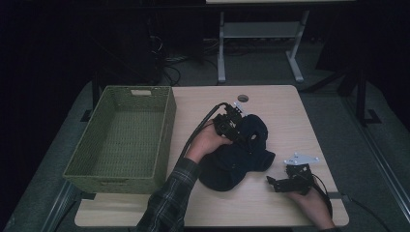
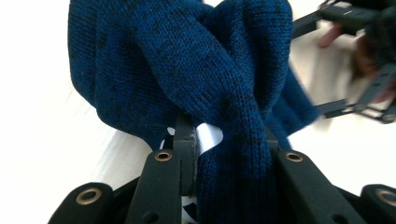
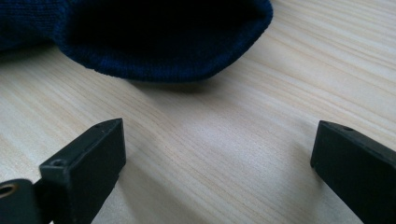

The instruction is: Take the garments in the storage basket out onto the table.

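- The left gripper (image 2: 224,140) is clenched on a fold of a dark blue knit hat (image 2: 187,60), jaws partly closed around the bunched wool.
- The hat (image 1: 241,157) lies mid-surface, nearer the right edge, well apart from a green basket (image 1: 121,140) at the left edge.
- The right gripper (image 3: 217,154) stands wide, released, holding nothing, just beside the hat's hem (image 3: 163,70) near the front right corner of the surface (image 3: 233,121).
- No readable writing shows.

Dark blue knit garment (image 1: 239,157), green woven basket (image 1: 145,140), pale wood-grain table (image 1: 290,121), black jaws.
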`<state>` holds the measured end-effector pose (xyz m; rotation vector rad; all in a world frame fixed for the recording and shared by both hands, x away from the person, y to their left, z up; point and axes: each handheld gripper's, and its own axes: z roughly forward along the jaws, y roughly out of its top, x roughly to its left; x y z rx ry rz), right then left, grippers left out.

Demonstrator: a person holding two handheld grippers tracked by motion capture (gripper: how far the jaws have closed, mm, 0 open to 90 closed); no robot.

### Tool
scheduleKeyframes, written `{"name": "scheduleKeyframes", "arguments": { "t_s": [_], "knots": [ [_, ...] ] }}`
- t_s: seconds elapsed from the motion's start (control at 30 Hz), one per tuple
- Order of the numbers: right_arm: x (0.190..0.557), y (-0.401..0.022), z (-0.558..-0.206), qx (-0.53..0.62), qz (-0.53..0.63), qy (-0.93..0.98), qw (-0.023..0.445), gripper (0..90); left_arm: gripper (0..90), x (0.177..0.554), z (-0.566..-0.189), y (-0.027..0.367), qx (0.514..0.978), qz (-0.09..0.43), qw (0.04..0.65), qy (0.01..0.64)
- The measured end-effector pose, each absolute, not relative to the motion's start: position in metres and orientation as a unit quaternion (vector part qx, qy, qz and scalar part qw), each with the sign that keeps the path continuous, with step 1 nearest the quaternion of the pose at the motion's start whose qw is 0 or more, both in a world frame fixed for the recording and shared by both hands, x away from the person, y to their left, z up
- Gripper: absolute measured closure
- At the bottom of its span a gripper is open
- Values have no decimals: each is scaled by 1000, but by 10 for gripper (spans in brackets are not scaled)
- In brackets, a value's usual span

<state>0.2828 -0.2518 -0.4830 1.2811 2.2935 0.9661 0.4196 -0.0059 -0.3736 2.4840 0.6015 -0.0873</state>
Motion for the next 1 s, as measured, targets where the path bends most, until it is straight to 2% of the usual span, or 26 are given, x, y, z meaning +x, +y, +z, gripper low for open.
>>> {"name": "scheduleKeyframes", "arguments": {
  "t_s": [0.33, 0.73, 0.87, 1.0],
  "knots": [
    [283, -252, -483, 449, 341, 808, 172, 29, 693, 444, -403, -5, 936, 3, 251, 248],
    [283, -252, -483, 448, 342, 808, 173, 29, 629, 468, -434, 5, 934, 28, 211, 287],
    [283, -252, -483, 450, 340, 808, 171, 29, 558, 469, -436, 5, 934, 35, 208, 289],
    [283, -252, -483, 448, 343, 807, 173, 29, 406, 465, -425, 8, 933, 65, 213, 283]
  ]
}}
